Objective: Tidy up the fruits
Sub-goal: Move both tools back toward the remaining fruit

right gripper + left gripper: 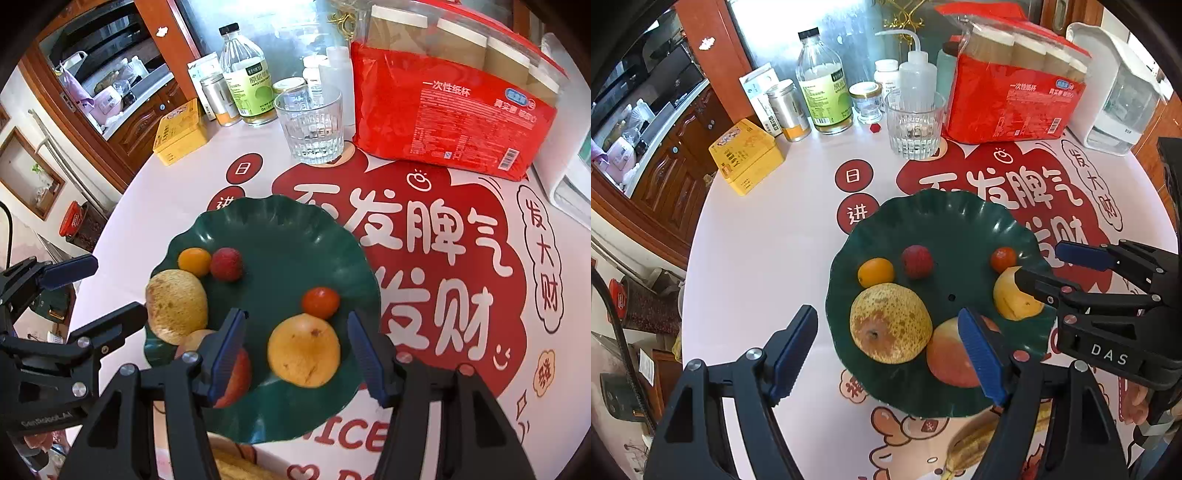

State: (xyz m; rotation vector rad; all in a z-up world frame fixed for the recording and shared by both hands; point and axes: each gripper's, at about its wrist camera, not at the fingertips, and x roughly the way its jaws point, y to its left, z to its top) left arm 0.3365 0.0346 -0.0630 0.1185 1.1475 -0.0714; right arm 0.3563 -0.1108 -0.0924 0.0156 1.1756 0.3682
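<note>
Six fruits already sit on the green plate [332, 236] mid-bench: speckled pear [890, 323] and apple [947, 356] near-left, yellow pear [303, 349] near-right. Left tool [888, 356] and right tool [295, 352] both released, empty. Task looks nearly done.

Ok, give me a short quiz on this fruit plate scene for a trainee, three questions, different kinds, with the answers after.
1. True or false: the green plate is empty.
2. Which fruit lies between the right tongs? A) speckled pear B) yellow fruit C) lychee
3. Fill in: the small red tomato lies just beyond the ____ fruit.

Key: 1 false, six fruits lie on it. 2 B, the pads stand clear of it. 3 yellow.
</note>
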